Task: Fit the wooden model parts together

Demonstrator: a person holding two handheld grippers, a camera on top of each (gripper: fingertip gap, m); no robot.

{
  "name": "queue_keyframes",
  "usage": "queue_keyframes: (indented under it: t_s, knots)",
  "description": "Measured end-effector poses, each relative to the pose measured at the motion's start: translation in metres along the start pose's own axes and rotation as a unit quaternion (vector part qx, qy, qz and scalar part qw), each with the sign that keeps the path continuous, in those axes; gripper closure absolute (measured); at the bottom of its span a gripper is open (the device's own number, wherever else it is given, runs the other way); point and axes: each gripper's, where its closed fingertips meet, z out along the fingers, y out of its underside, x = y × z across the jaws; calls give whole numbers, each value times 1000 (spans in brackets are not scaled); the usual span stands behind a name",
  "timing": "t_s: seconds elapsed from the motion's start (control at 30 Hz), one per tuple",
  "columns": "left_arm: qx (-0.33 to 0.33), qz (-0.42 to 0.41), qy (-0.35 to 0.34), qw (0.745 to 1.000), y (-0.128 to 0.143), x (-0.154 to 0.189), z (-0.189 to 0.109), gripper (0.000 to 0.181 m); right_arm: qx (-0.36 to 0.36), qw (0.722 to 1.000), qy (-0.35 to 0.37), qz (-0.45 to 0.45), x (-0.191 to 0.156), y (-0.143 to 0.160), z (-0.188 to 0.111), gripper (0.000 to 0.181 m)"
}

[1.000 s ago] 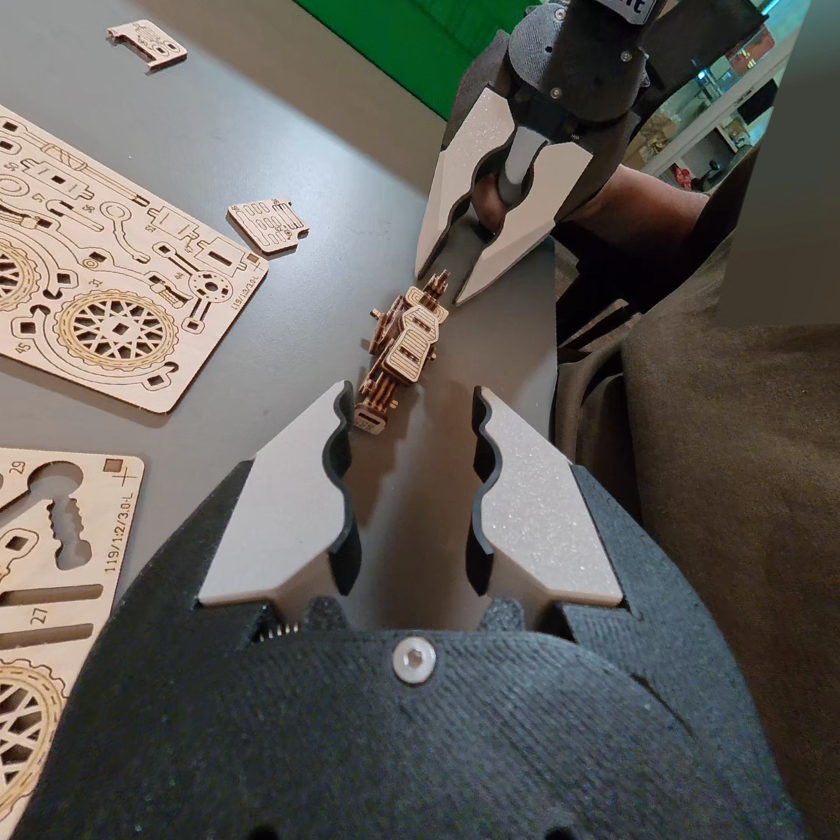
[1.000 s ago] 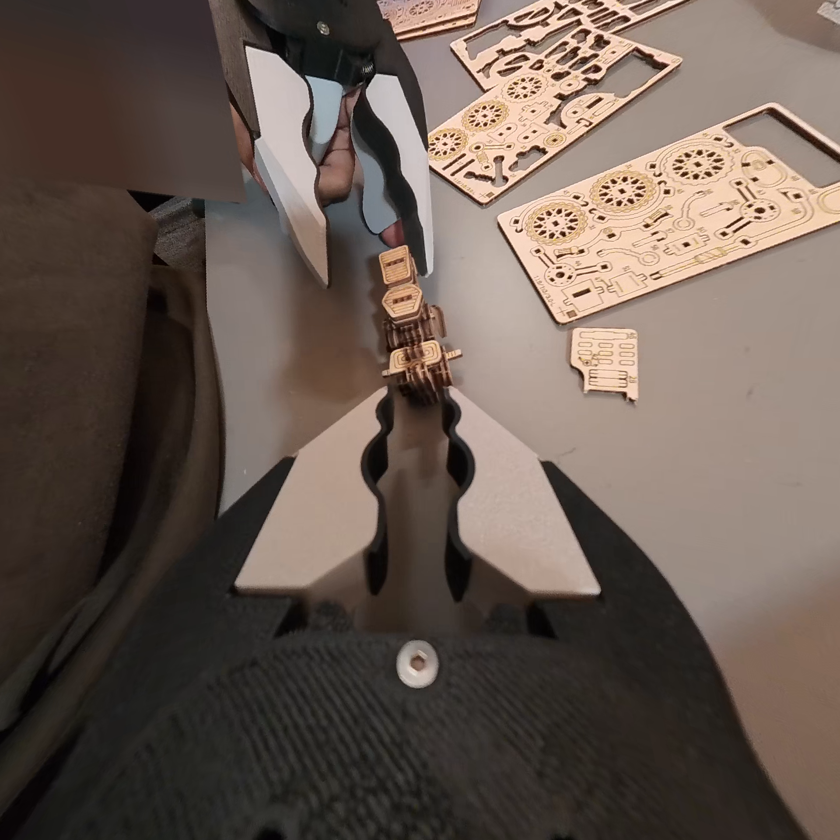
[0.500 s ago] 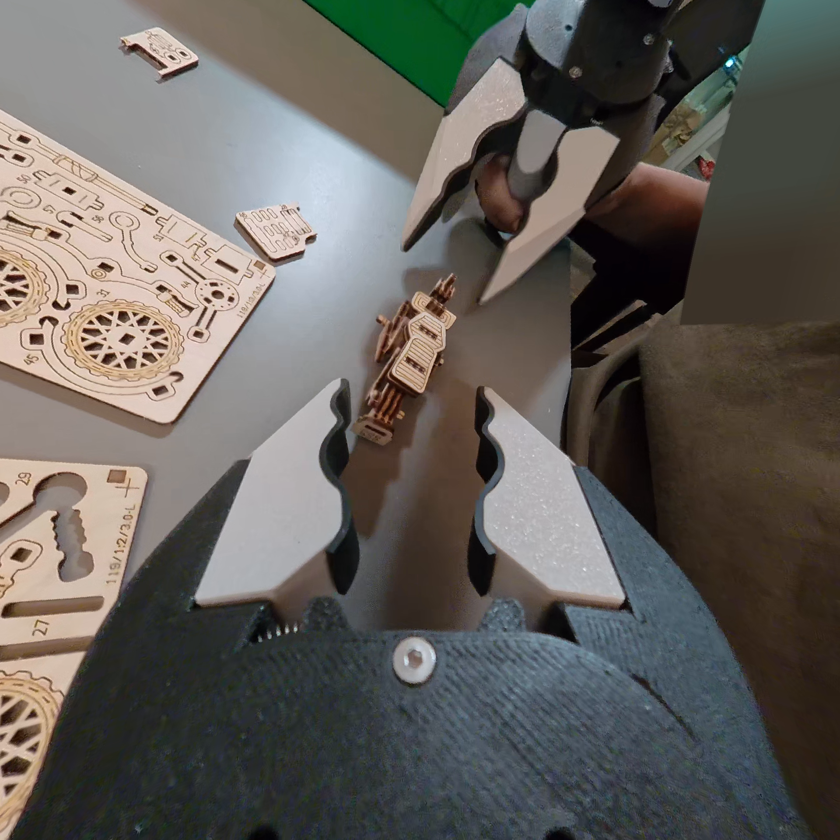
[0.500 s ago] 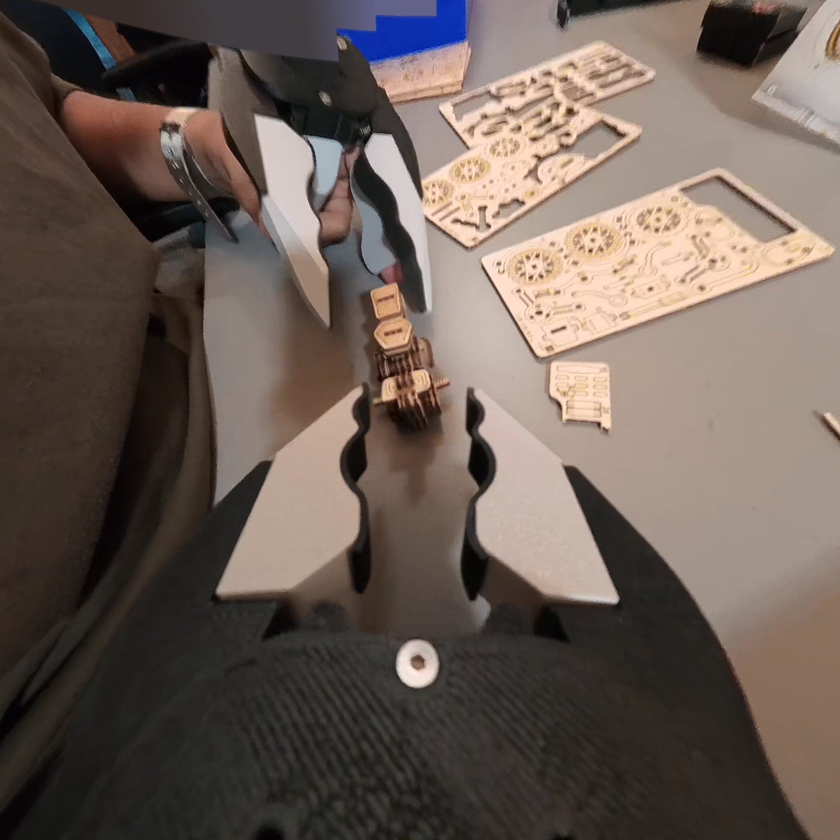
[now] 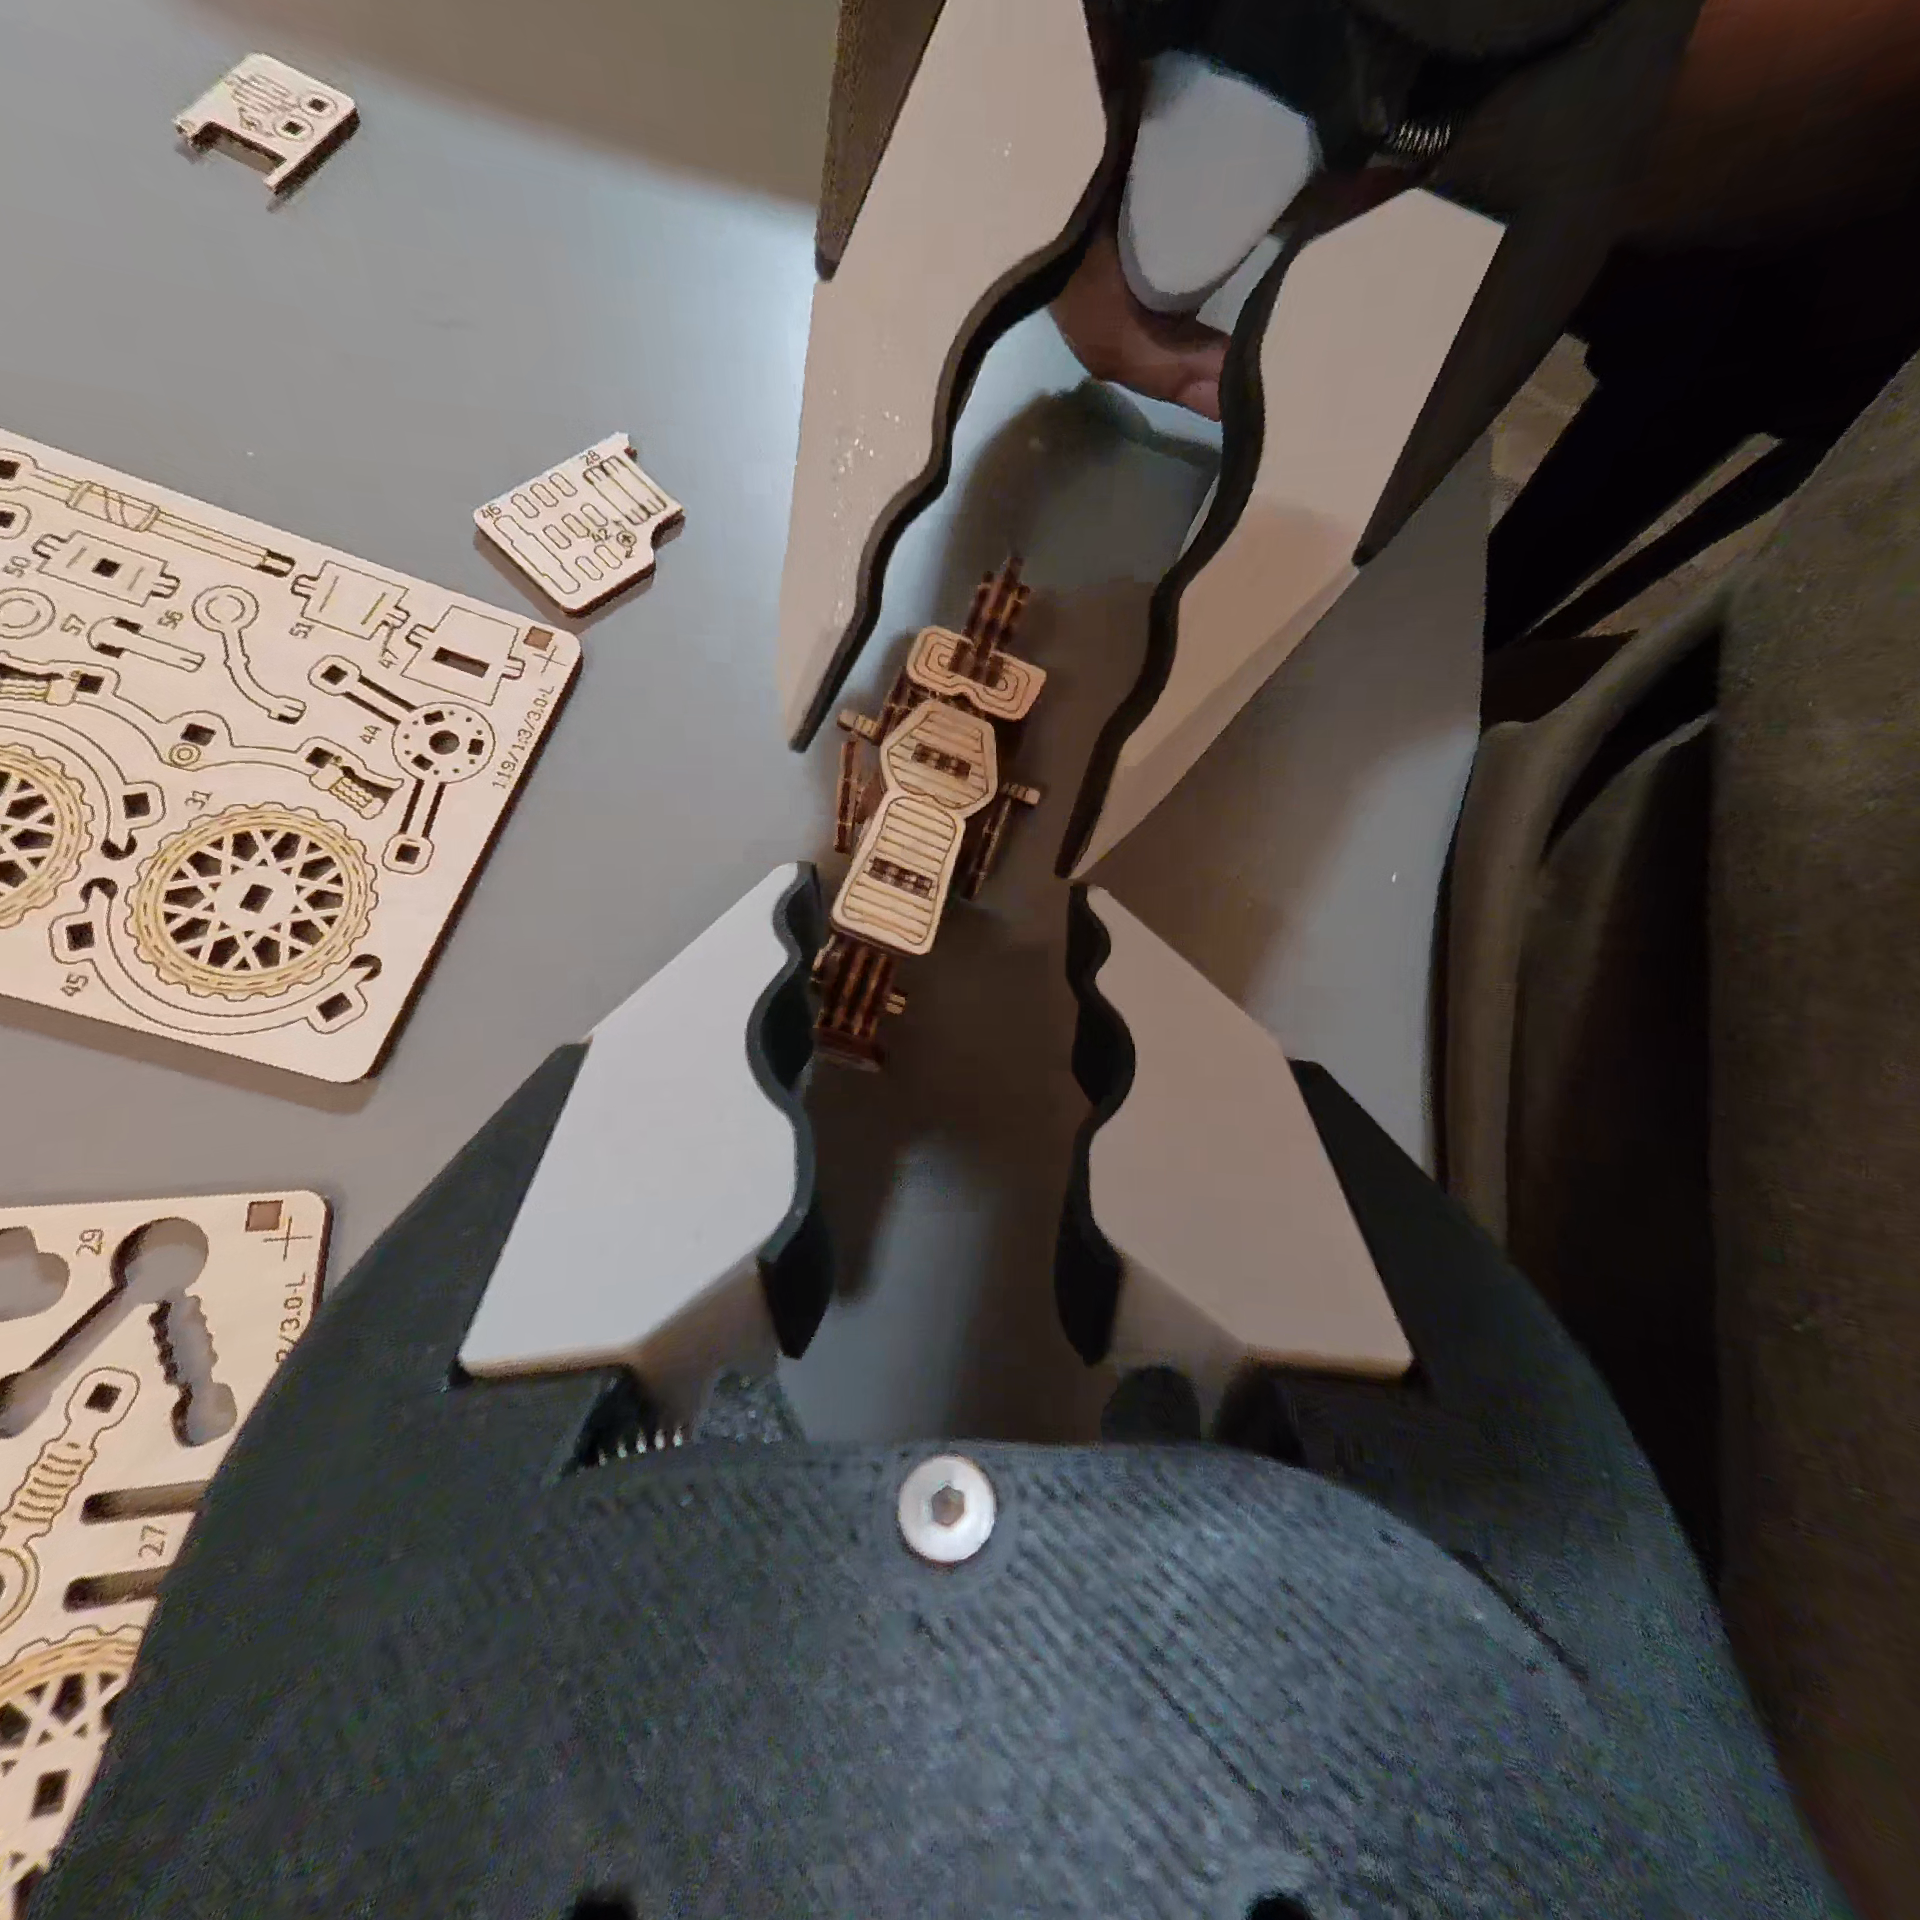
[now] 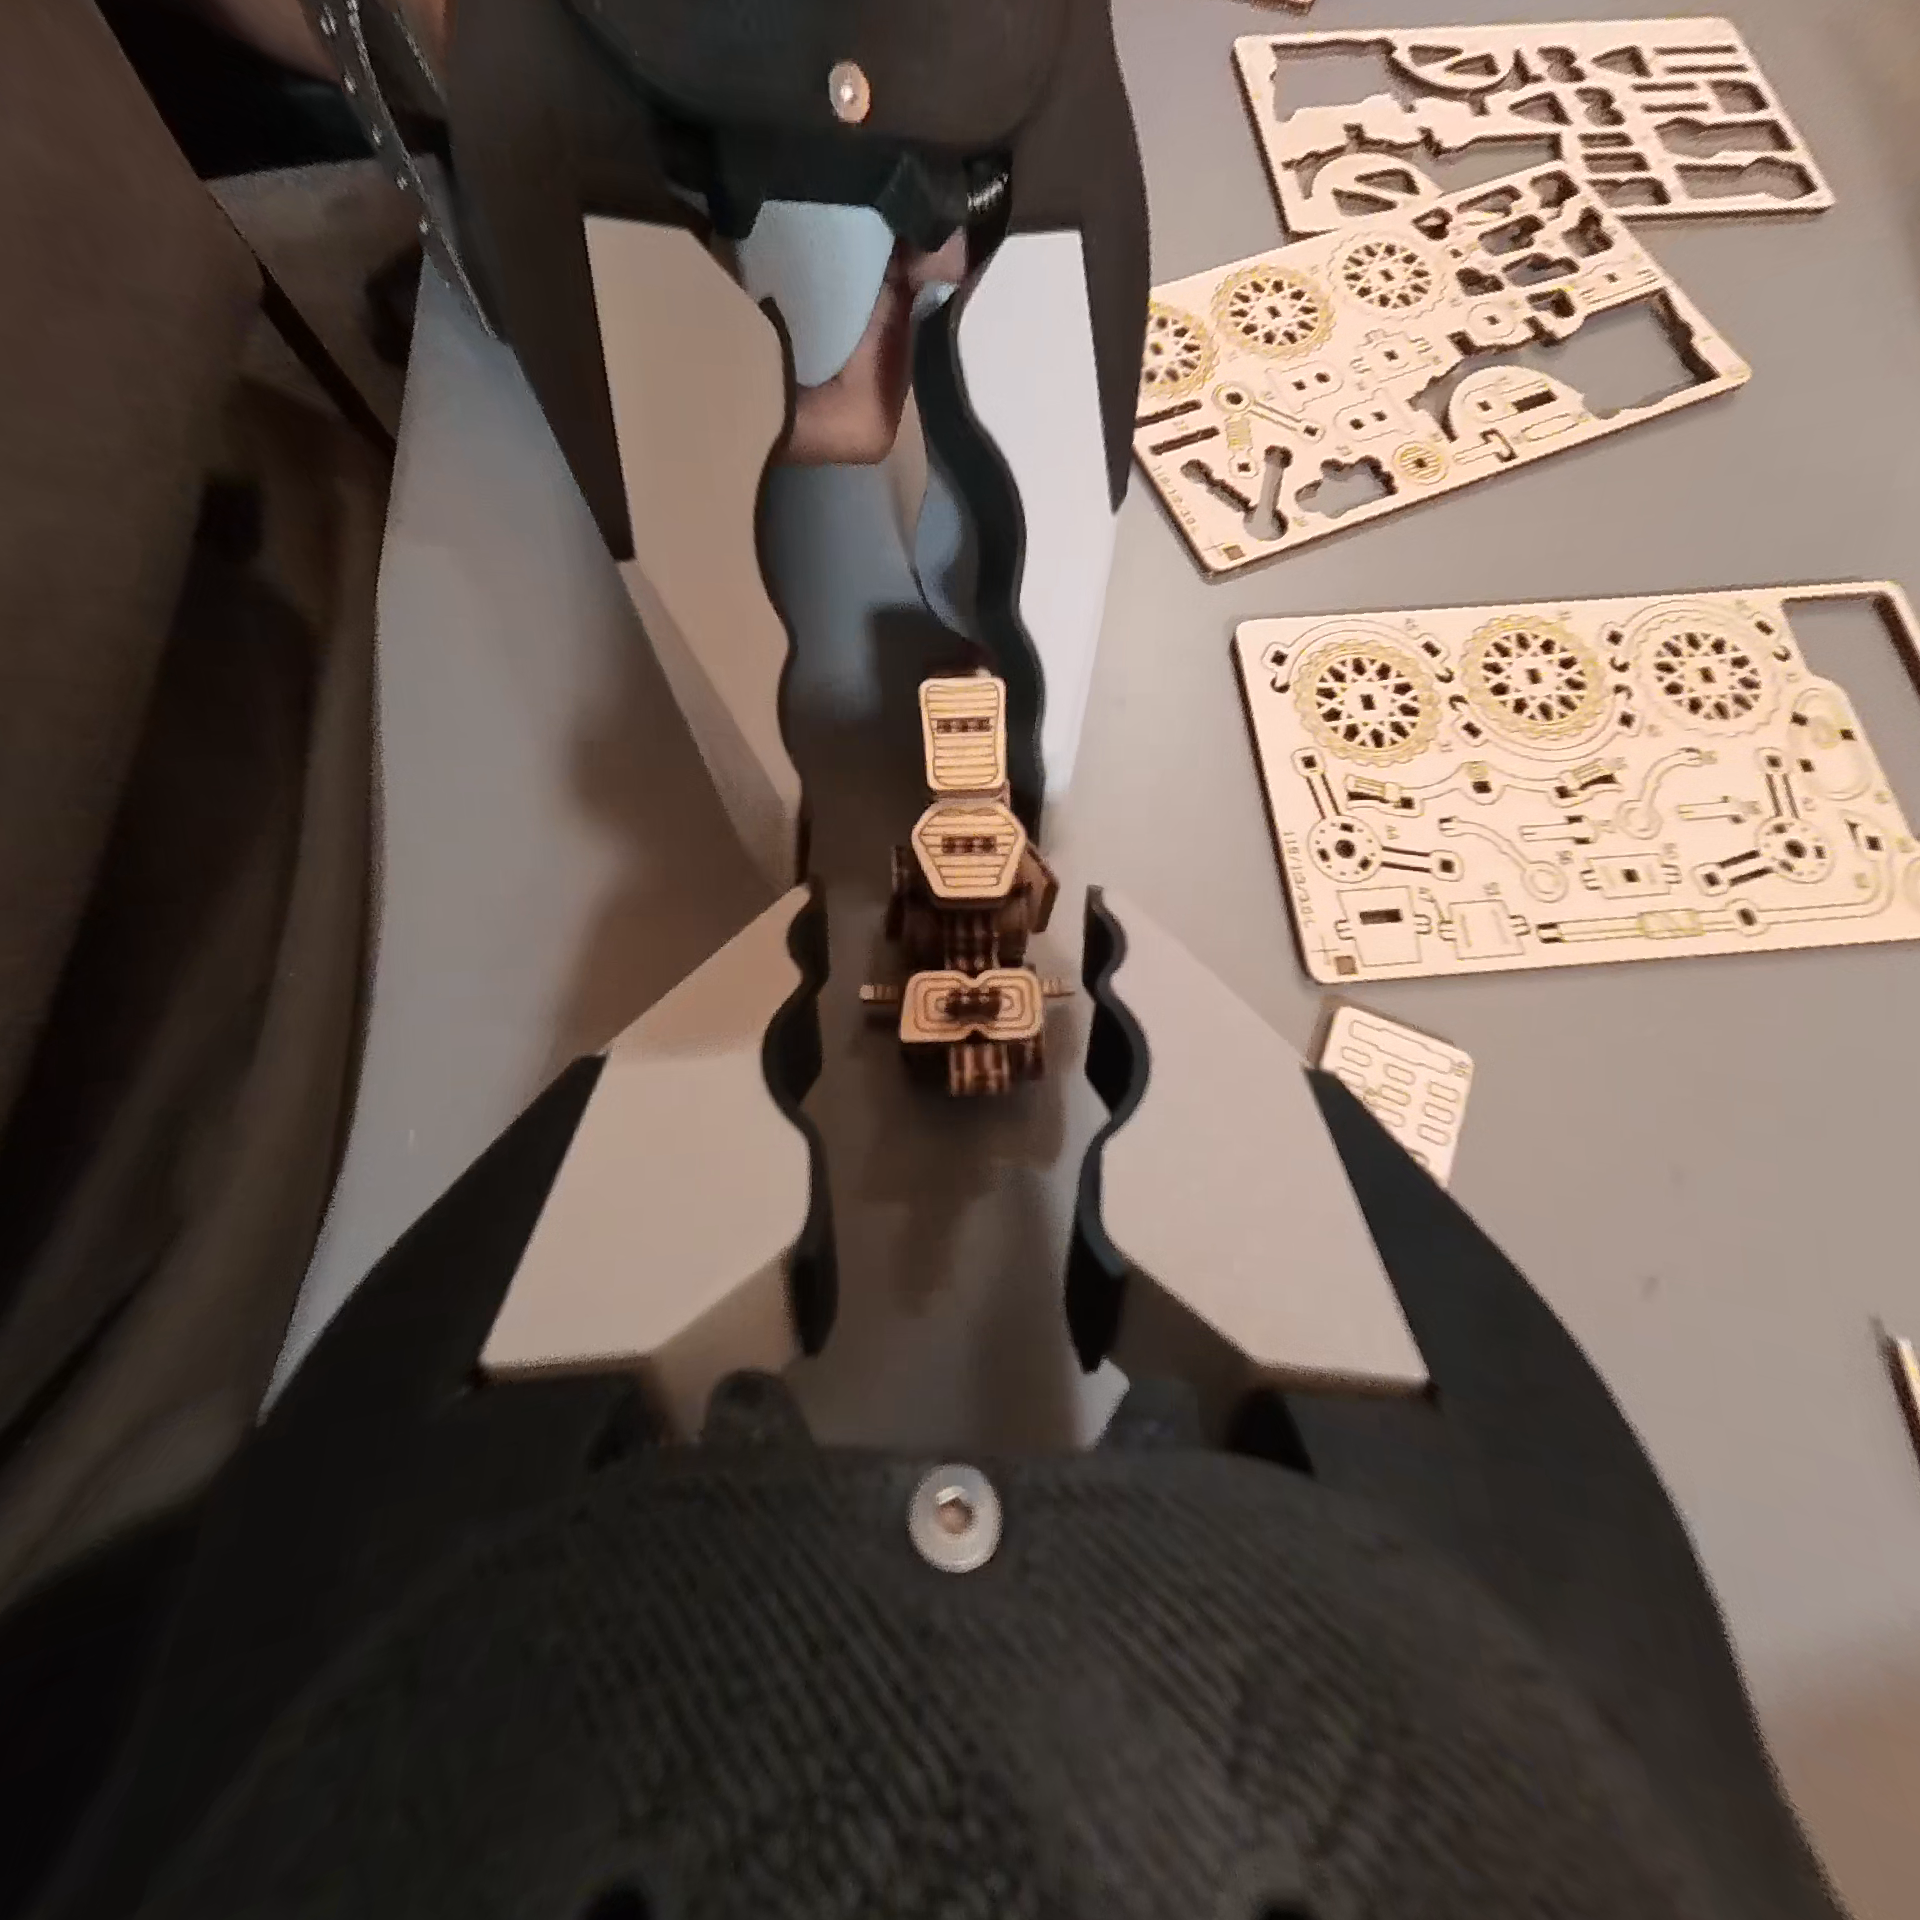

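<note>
In the left wrist view, the left gripper has its jaws released, spread wide with nothing between them but the near end of the small wooden model. The model lies on the grey bench near its edge, its tail just beside the left finger tip. The right gripper points in from the far side, jaws also released and straddling the model's far end. A punched wooden sheet lies to the left, with a small loose piece beside it, another loose piece farther off, and a second sheet at the lower left.

In the right wrist view, the right gripper stands apart around the model, touching neither side. The left gripper faces it. Three sheets lie to the right on the bench, and the small piece sits by the right finger.
</note>
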Motion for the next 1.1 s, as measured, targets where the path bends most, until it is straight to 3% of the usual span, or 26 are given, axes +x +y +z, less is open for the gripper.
queue_keyframes:
  t_s: [0.17, 0.57, 0.77, 0.9, 1.1]
  knots:
    - [-9, 4, -15, 1000, 2, -3, 2, 147, -12, 1000, 12, -19, 0, 0, 2, 151]
    - [-18, 22, -27, 999, 4, -2, 3, 159, -25, 999, 20, -37, -3, 1, 1, 155]
    - [-16, 18, -22, 999, 4, -1, 3, 157, -23, 999, 11, -24, -4, 1, 0, 155]
    - [-10, 3, -19, 1000, 3, -3, 2, 145, -18, 1000, 2, -24, -6, 2, -1, 155]
    - [36, 24, 11, 999, -7, 7, -8, 144, 26, 998, -47, 21, -14, -9, -8, 156]
